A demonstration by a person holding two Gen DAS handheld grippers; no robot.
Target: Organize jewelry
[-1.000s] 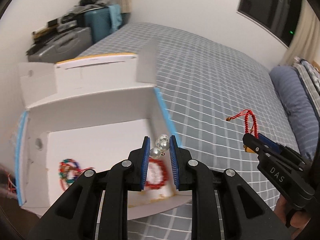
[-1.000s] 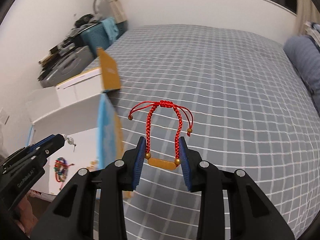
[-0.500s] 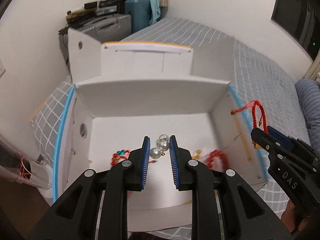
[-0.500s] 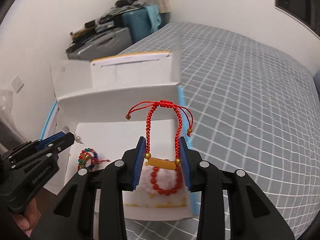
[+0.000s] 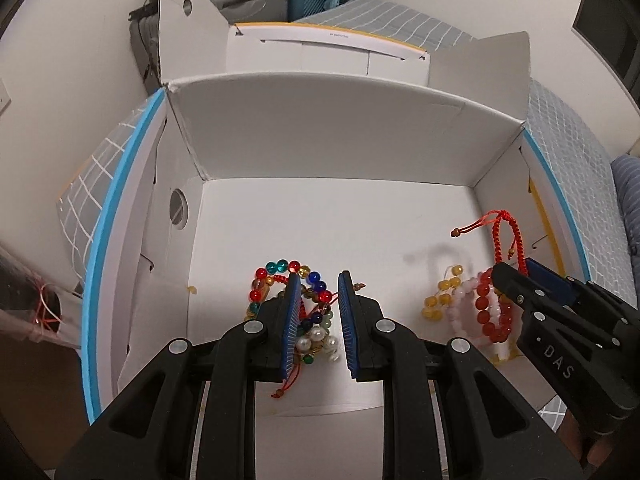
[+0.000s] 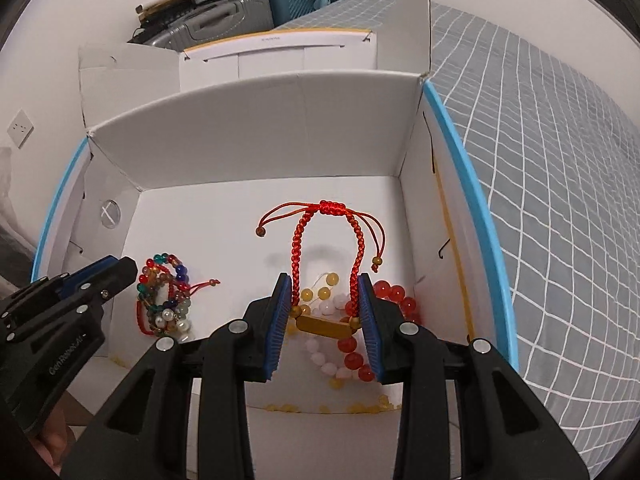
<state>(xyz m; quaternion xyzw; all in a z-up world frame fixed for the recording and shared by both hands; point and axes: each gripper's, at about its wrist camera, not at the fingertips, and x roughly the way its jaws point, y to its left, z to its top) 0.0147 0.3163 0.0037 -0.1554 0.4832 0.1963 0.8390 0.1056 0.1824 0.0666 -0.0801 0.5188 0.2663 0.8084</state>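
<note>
Looks down along two handheld grippers into an open white cardboard box (image 5: pixel 320 128) resting on a grey checked bed (image 6: pixel 560 160). Over the box's left half, shows the left gripper (image 5: pixel 319 280) aimed downward, blue pads a narrow gap apart, with nothing seen pinched between them. On the box floor beneath that gap, shows a tangle of multicoloured bead bracelets (image 5: pixel 280 268), with a cluster of pearls (image 5: pixel 316 336) lying at its near edge. Over the box's right half, shows the right gripper (image 6: pixel 323 278), jaws opening around a red cord bracelet (image 6: pixel 298 240). Places its gold bar (image 6: pixel 322 325) crosswise between the pads, end beads against them, braided loop standing up toward the box's far wall. On the box floor under that bracelet, close to the right wall, shows strands of red, pink and yellow beads (image 6: pixel 394 296). Beyond the box's raised back flaps, shows suitcases (image 6: pixel 224 12) stacked against a white wall.
</note>
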